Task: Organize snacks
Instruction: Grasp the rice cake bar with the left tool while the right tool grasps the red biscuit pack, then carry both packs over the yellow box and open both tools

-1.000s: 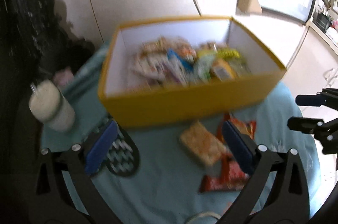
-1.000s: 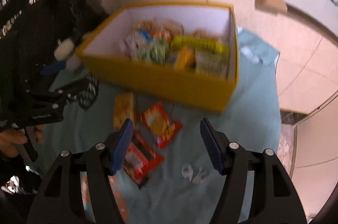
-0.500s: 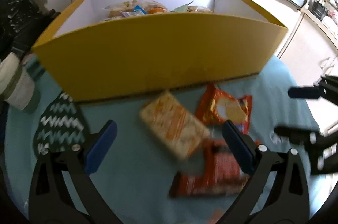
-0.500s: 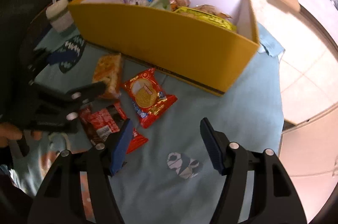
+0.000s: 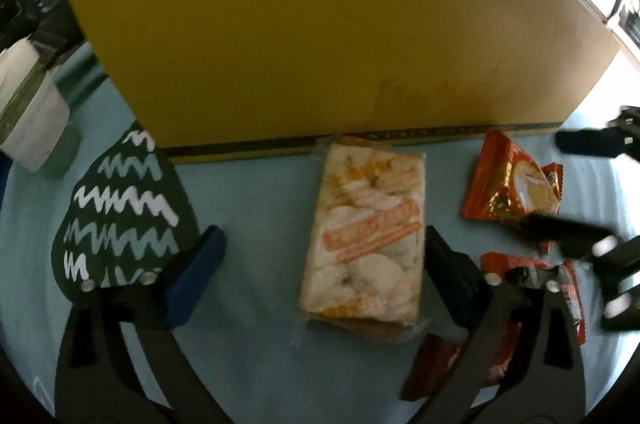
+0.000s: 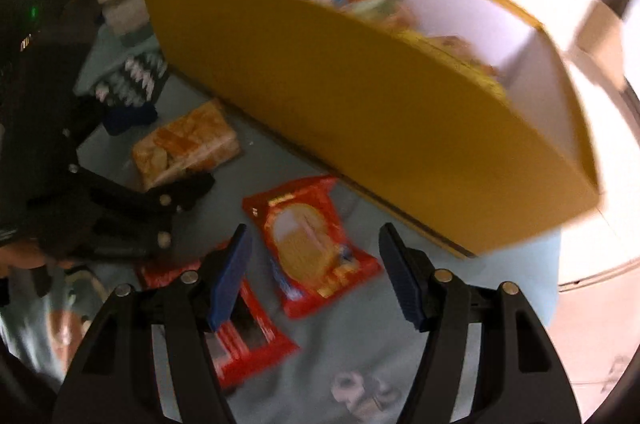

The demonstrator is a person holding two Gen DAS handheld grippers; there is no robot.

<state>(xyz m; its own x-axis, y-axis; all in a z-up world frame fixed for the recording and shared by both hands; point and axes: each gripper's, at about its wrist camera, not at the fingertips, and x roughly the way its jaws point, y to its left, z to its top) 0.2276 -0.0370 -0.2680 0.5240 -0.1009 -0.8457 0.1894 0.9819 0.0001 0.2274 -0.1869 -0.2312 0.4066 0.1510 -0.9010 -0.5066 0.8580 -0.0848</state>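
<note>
A pale orange cracker pack [image 5: 368, 236] lies on the blue cloth in front of the yellow box [image 5: 320, 44]. My left gripper [image 5: 324, 276] hangs low over it, open, with the pack between its jaws and clear of the pads. In the right wrist view a red-orange snack packet [image 6: 308, 244] lies between the jaws of my right gripper [image 6: 316, 276]. Those jaws are closing and the pads do not press on it. A dark red wrapper [image 6: 248, 336] lies under the left fingertip. The yellow box [image 6: 360, 104] holds several snacks.
A white cup [image 5: 28, 112] stands at the left beside a dark zigzag-patterned patch [image 5: 120, 216] on the blue cloth [image 5: 260, 364]. The box's front wall rises right behind the snacks. A hand [image 6: 20, 256] holds the left gripper. Pale floor [image 6: 592, 344] lies past the cloth's right edge.
Both grippers sank toward the cloth, so the box's front wall now fills the left view. The right gripper rolled and its jaws narrowed around the red-orange packet.
</note>
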